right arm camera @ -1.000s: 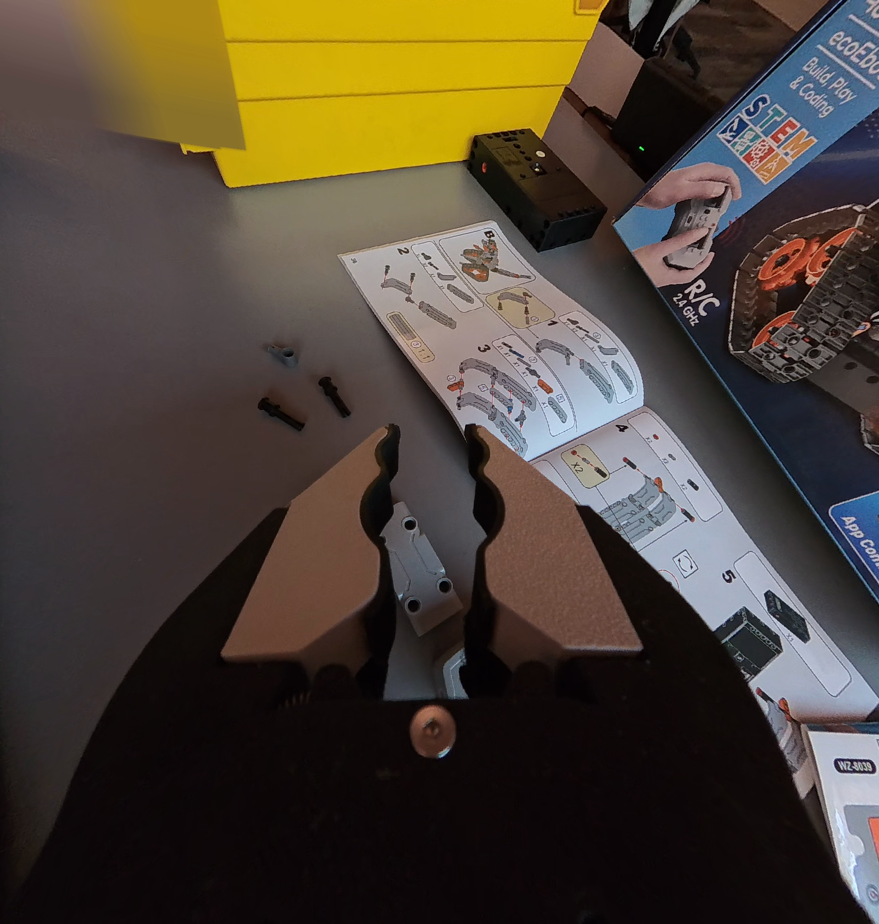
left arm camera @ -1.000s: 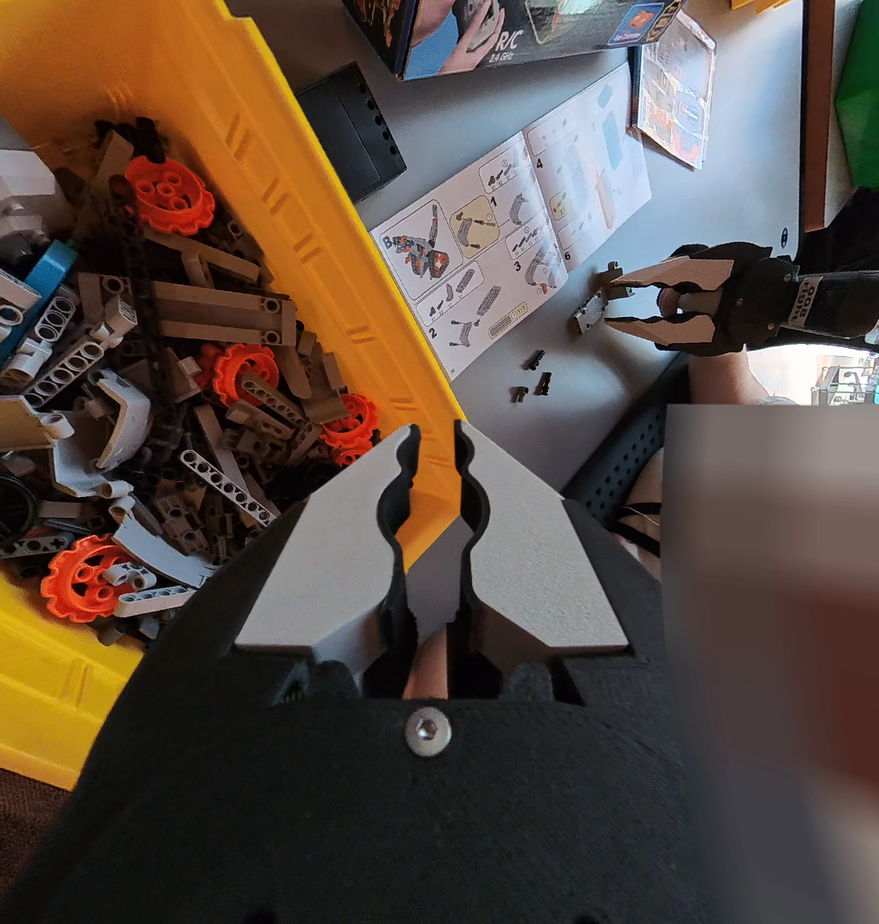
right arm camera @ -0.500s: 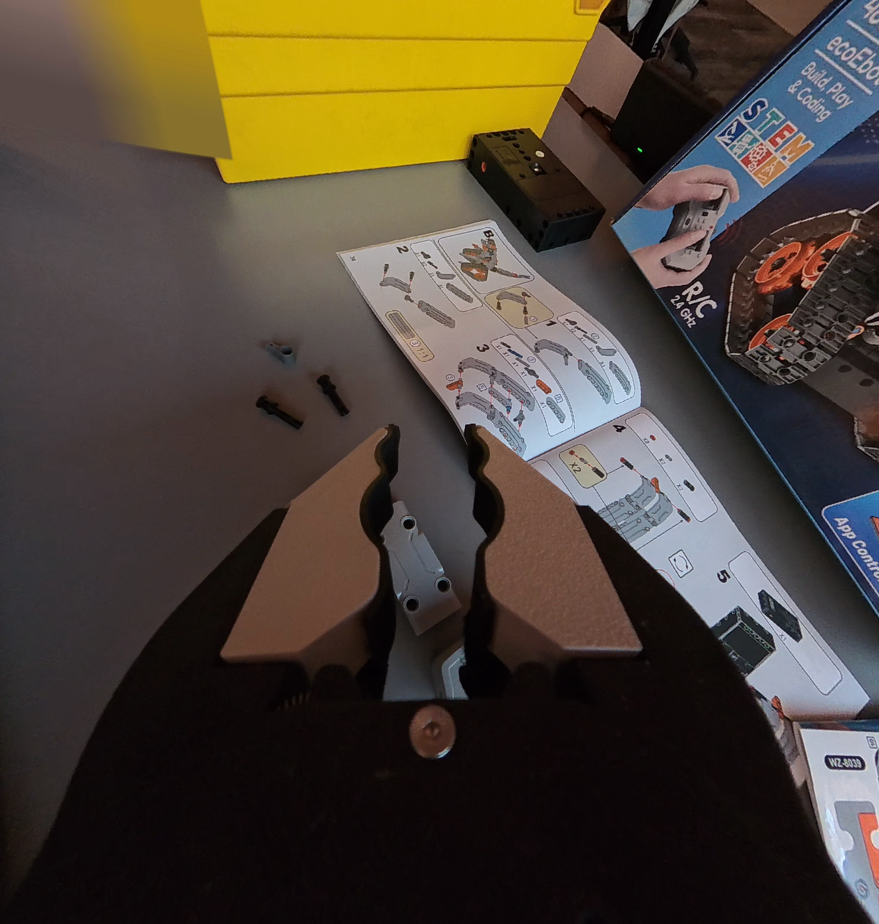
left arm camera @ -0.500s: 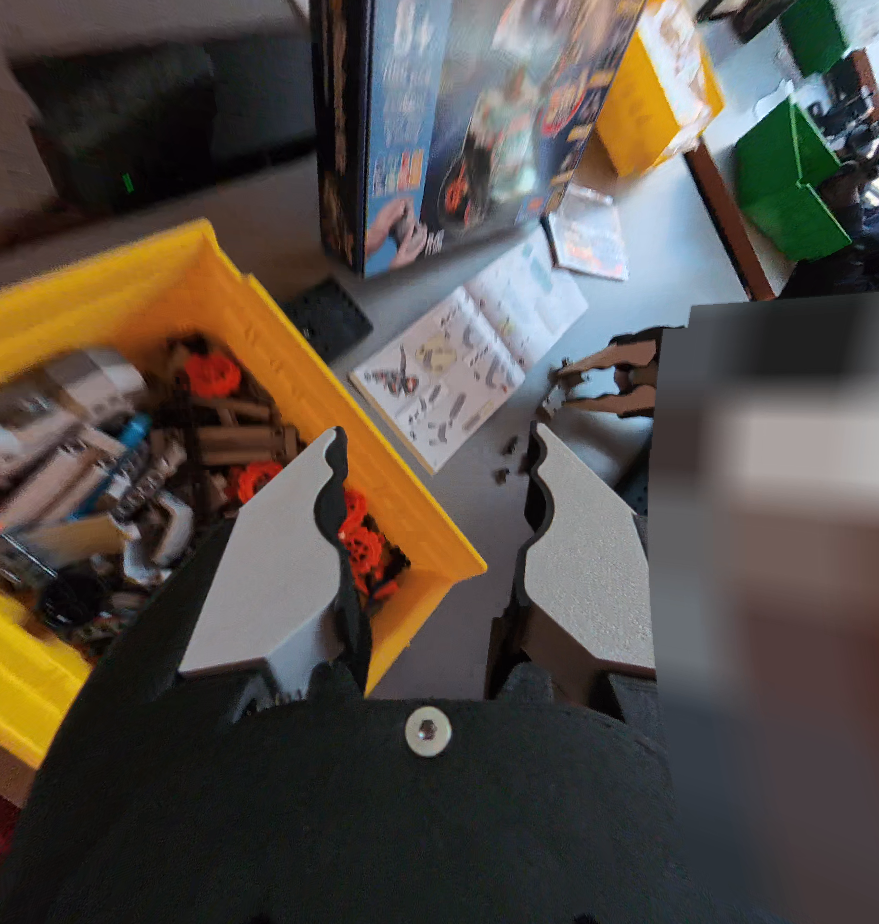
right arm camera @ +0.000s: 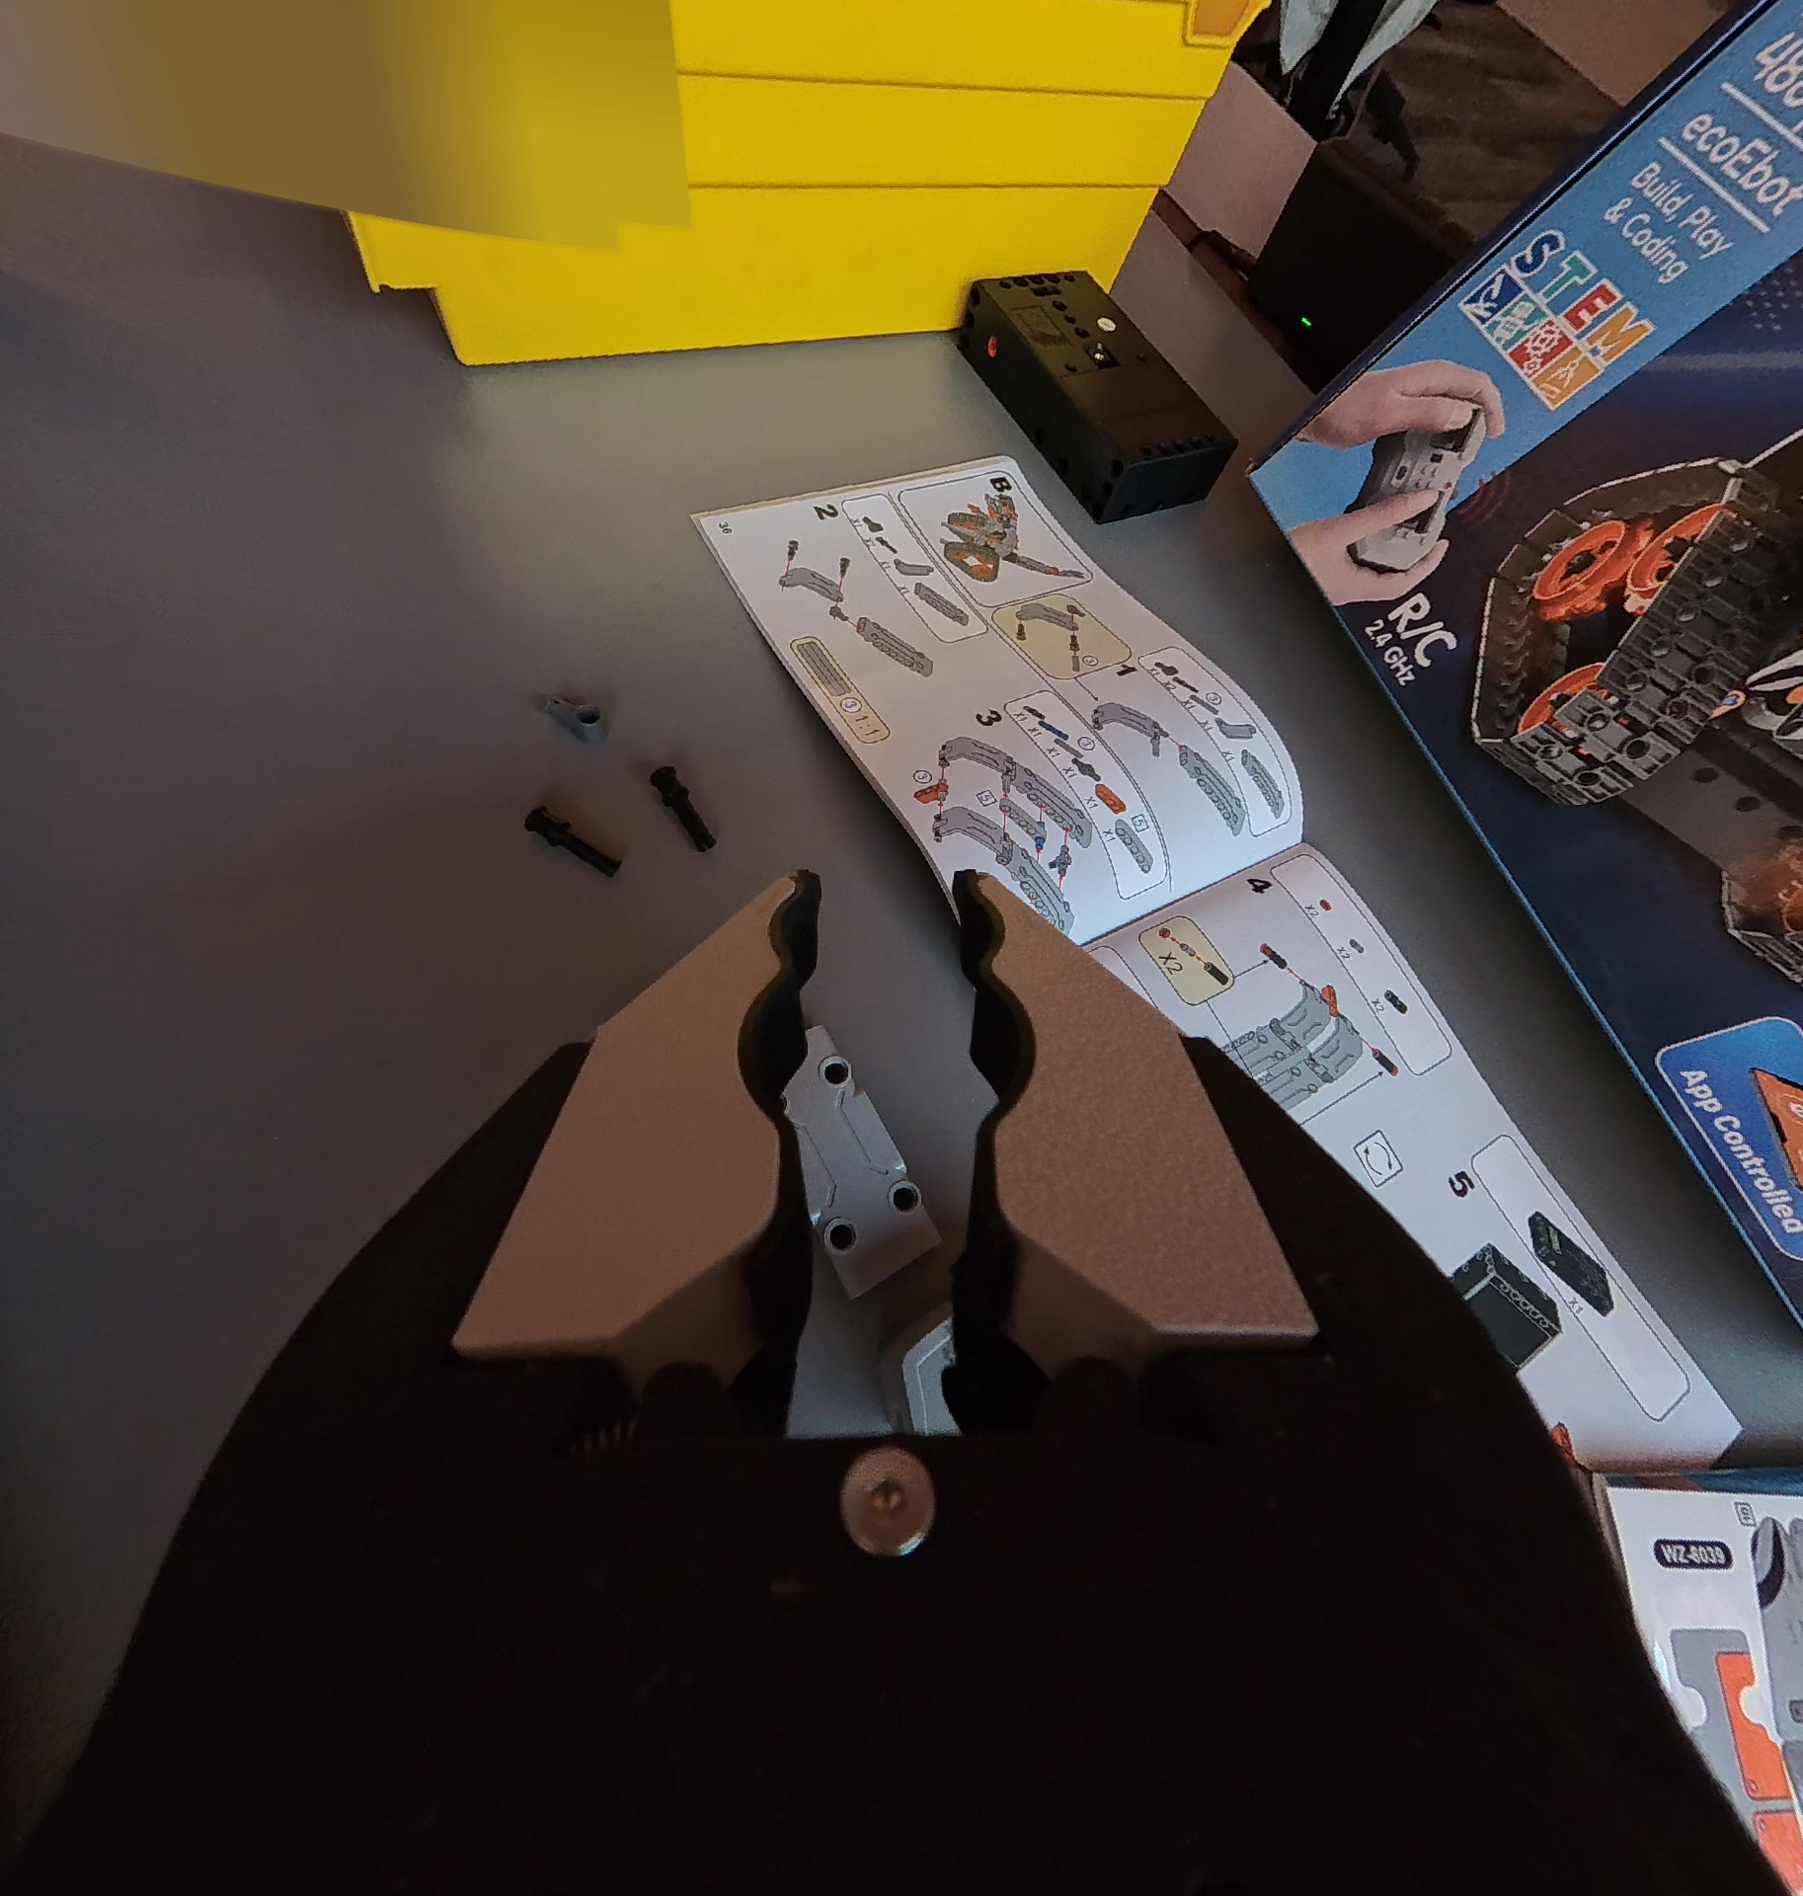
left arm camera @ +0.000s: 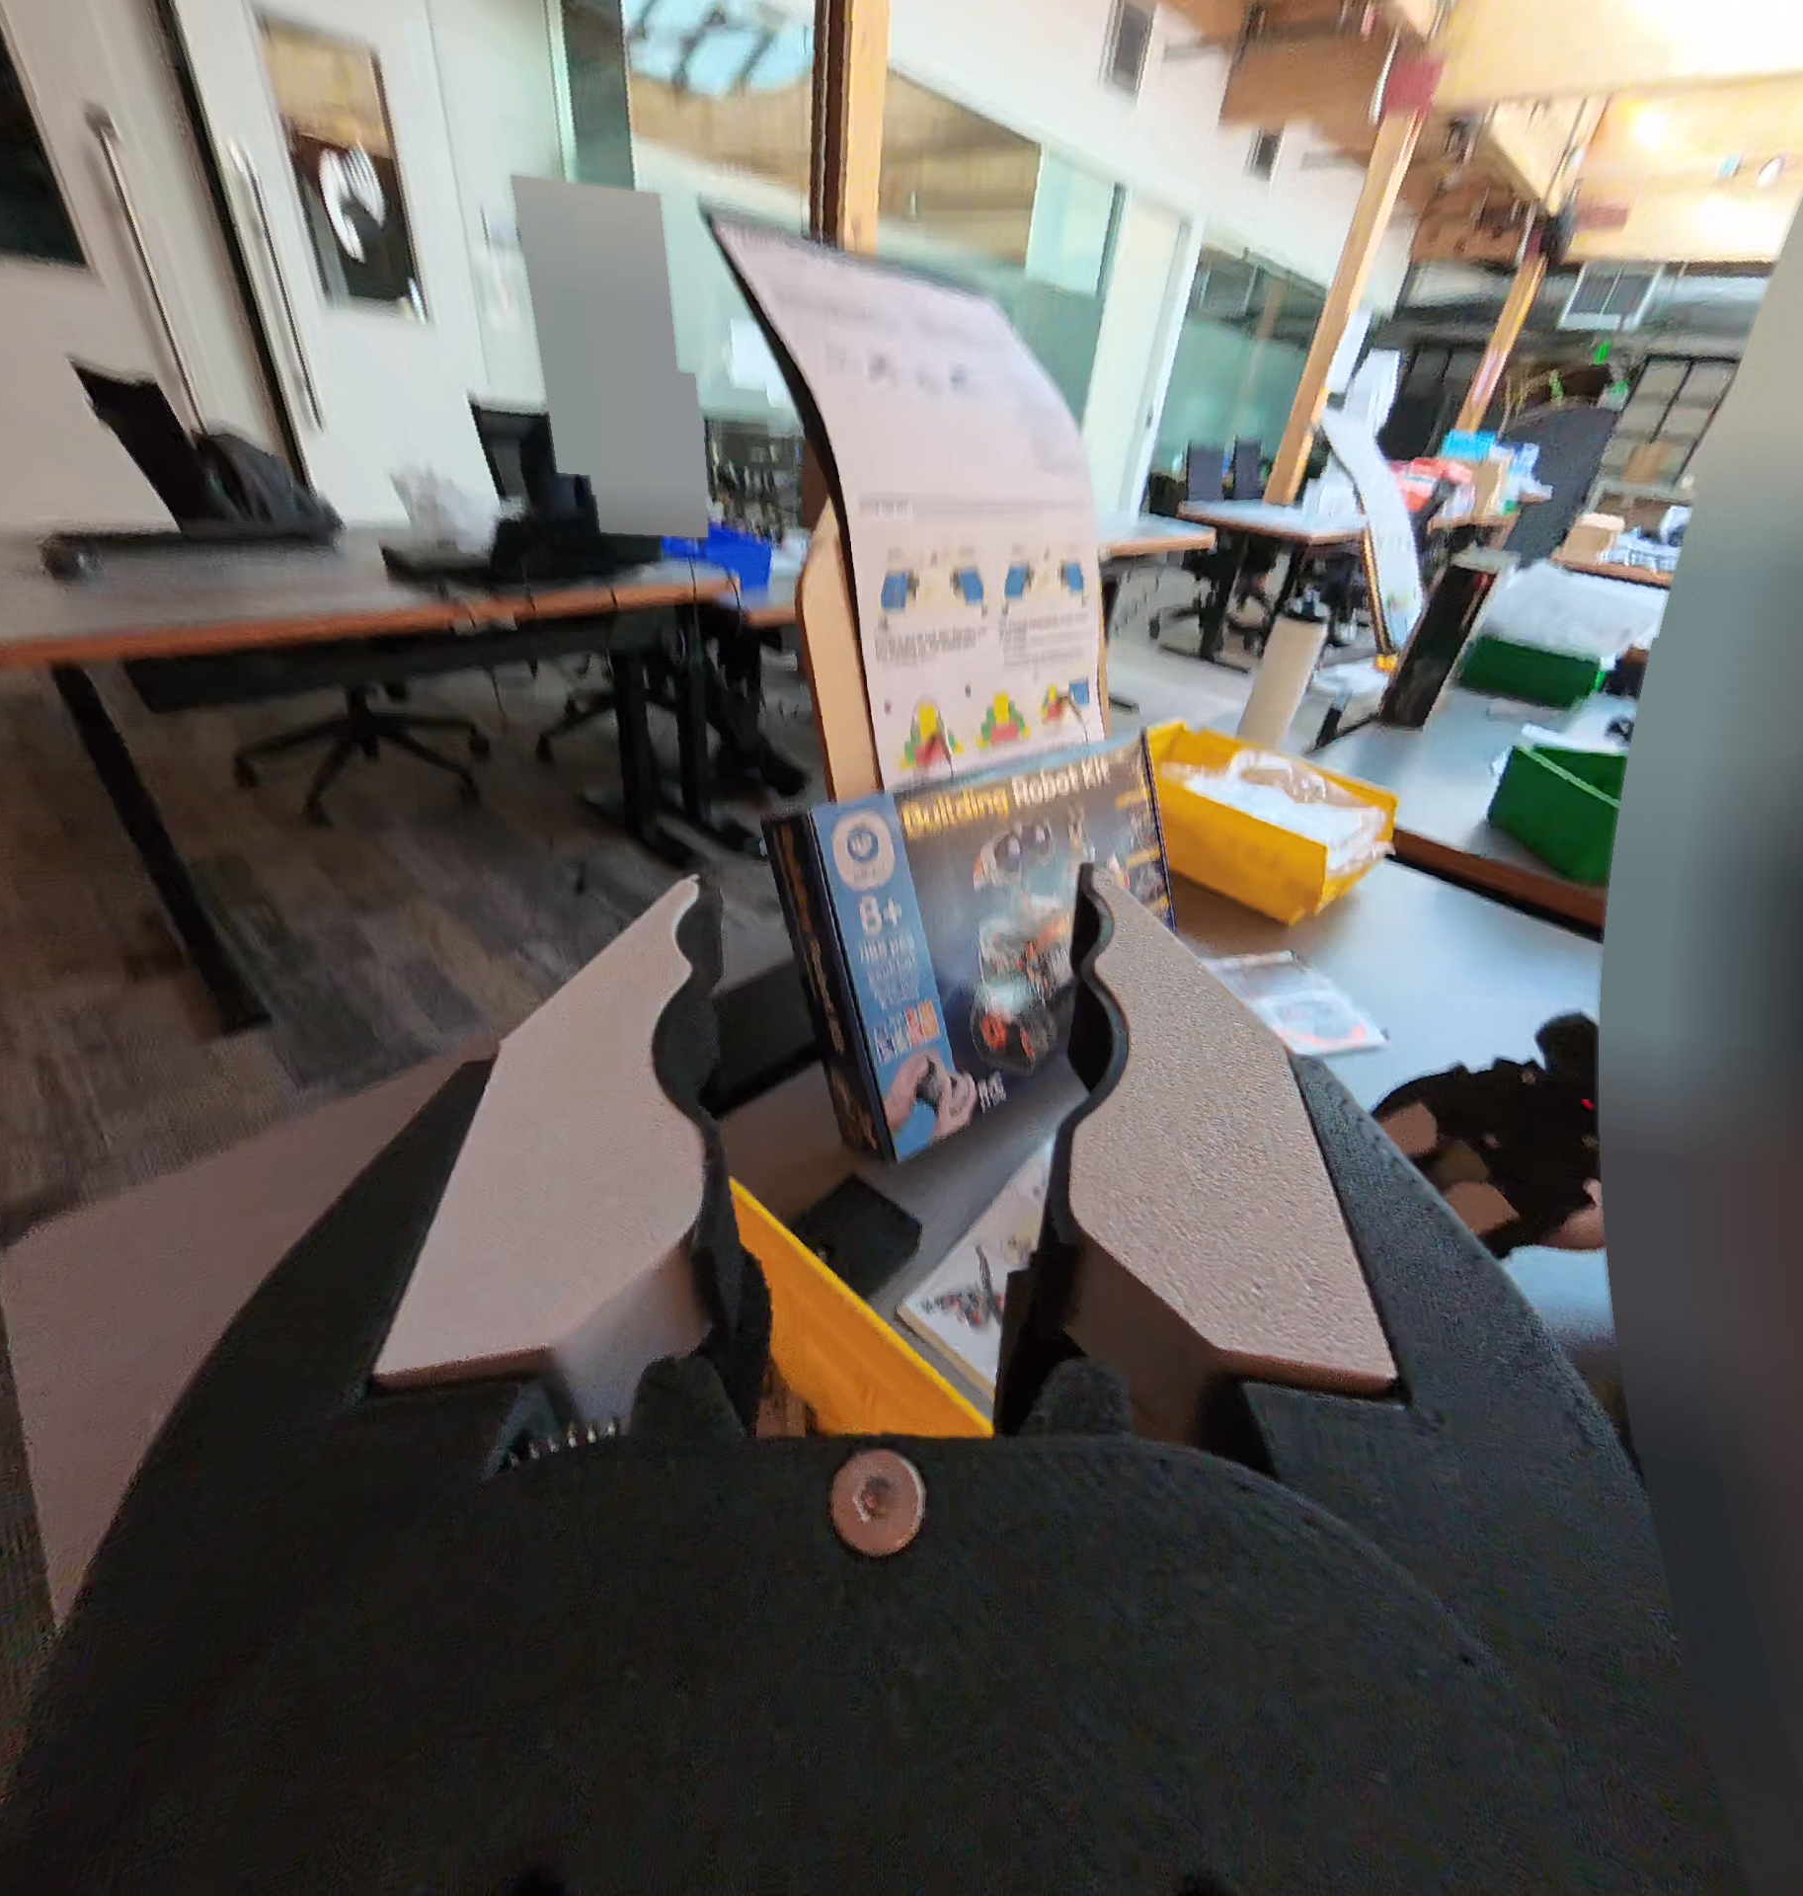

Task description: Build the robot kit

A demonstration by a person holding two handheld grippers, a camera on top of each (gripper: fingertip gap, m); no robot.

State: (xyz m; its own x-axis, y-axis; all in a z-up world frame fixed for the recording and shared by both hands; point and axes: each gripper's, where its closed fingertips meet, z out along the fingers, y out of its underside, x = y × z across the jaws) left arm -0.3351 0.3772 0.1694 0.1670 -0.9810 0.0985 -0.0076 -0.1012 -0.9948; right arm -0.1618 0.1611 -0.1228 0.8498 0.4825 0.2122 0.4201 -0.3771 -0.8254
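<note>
My right gripper is closed on a light grey building-kit part with round holes, held low over the grey table. Two black pins and a small blue-grey connector lie just ahead of it to the left. An open instruction booklet lies ahead to the right. My left gripper is open wide and empty, raised and tilted up above the rim of the yellow bin. The right gripper shows at the right of the left wrist view, which is blurred.
The yellow bin stands at the back, a black battery box beside it. A blue kit box stands upright on the right. A sticker sheet lies near right. Another yellow bin, a green bin and desks stand beyond. There is about 40 cm between the tips of the two grippers. The small blue-grey connector lies some 10 cm from my right tips, 40 cm from my left tips.
My left gripper opened wide and swung up from over the bin's parts to face across the room. The right gripper and its grey part stayed still.
</note>
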